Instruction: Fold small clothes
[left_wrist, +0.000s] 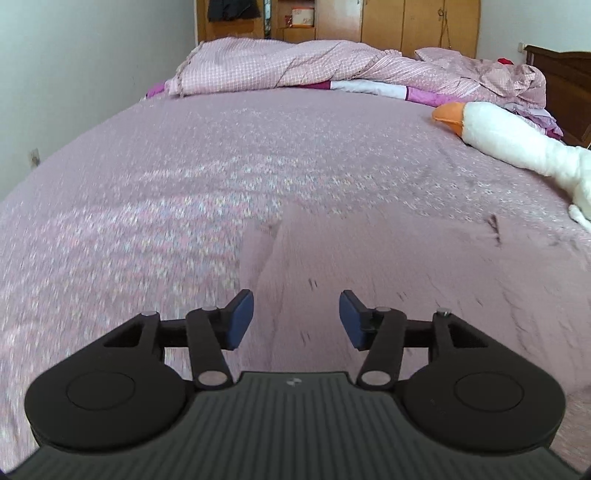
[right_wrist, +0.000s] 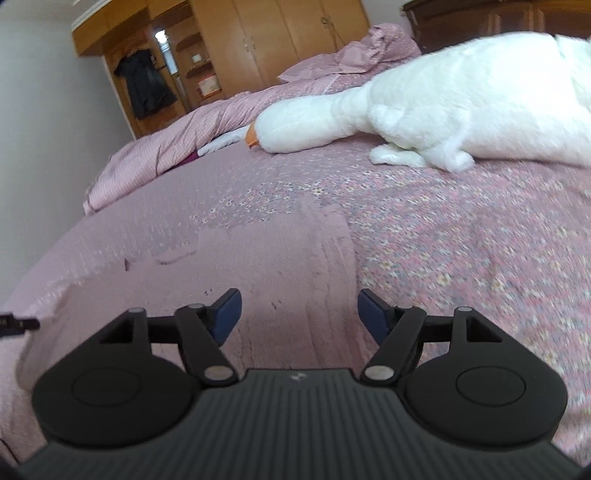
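A plain dusty-pink garment (left_wrist: 406, 266) lies flat on the flowered pink bedspread (left_wrist: 166, 184), its colour close to the cover's. In the left wrist view my left gripper (left_wrist: 296, 319) hovers open just over the garment's left part, nothing between its blue pads. In the right wrist view the same garment (right_wrist: 266, 273) spreads under and ahead of my right gripper (right_wrist: 299, 317), which is open and empty above the cloth's right edge. A tip of the other gripper (right_wrist: 18, 325) shows at the far left edge.
A white plush goose (right_wrist: 424, 107) with an orange beak (left_wrist: 448, 116) lies on the right of the bed. A rumpled pink checked quilt (left_wrist: 295, 66) is heaped at the far end. Wooden wardrobes (right_wrist: 258, 44) stand behind, a white wall (left_wrist: 74, 74) to the left.
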